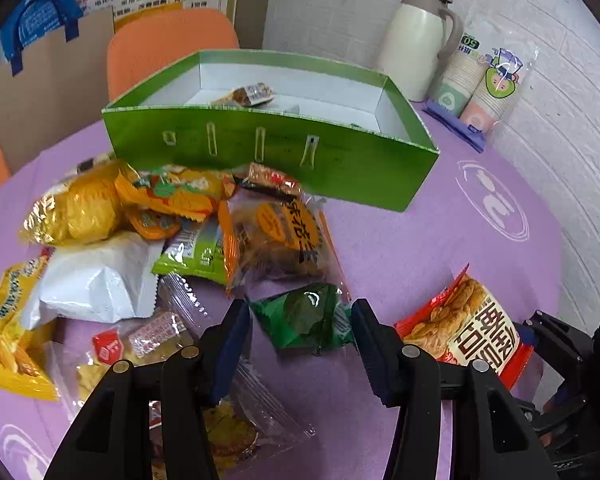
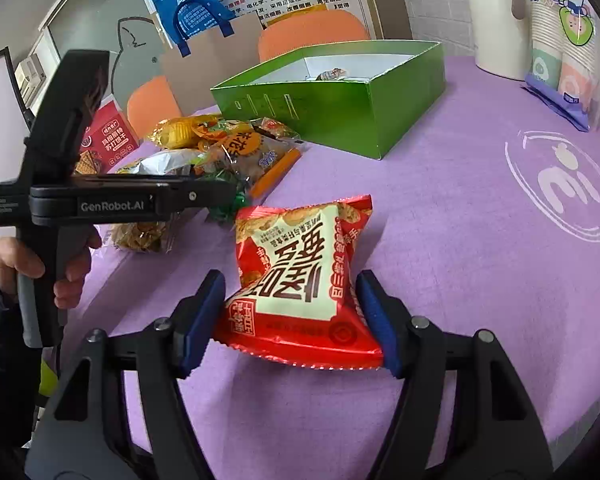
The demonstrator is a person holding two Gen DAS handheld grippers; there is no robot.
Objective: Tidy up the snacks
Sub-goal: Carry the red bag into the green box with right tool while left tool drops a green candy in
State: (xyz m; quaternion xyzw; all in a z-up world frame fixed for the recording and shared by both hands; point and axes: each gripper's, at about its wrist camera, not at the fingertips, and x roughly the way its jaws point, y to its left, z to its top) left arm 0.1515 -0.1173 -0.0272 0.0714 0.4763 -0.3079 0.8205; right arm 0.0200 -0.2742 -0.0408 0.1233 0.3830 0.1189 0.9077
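The red snack packet (image 2: pixel 300 276) lay on the purple tablecloth (image 2: pixel 460 240), in front of the green box (image 2: pixel 340 116) and well apart from it. Your right gripper (image 2: pixel 292 320) had it pinched across its near end, both blue pads (image 2: pixel 204 320) pressed into the sides so the wrapper bulged between them. In the left wrist view the same packet (image 1: pixel 464 324) sat at the right, just beside the right gripper's black frame.

Your left gripper (image 1: pixel 302 332) hovered with its fingers set wide on either side of a small green packet (image 1: pixel 308 320); the pads (image 1: pixel 236 344) stood just beside the wrapper, and I could not tell whether they touched it. In the right wrist view your hand (image 2: pixel 60 264) gripped that tool's handle.

Behind the green packet the pile of snacks (image 1: pixel 160 224) spread across the cloth: yellow, orange, white and clear wrappers overlapping, reaching up to the front wall of the box (image 1: pixel 268 156). The box stood open with 1 brown-wrapped snack (image 1: pixel 248 94) plainly visible inside.

Past the box, by the white brick wall, stood a cream thermos jug (image 1: pixel 416 40) and, touching it, a sleeve of paper cups (image 1: pixel 484 92). 2 orange chairs (image 2: pixel 312 32) sat behind the table.
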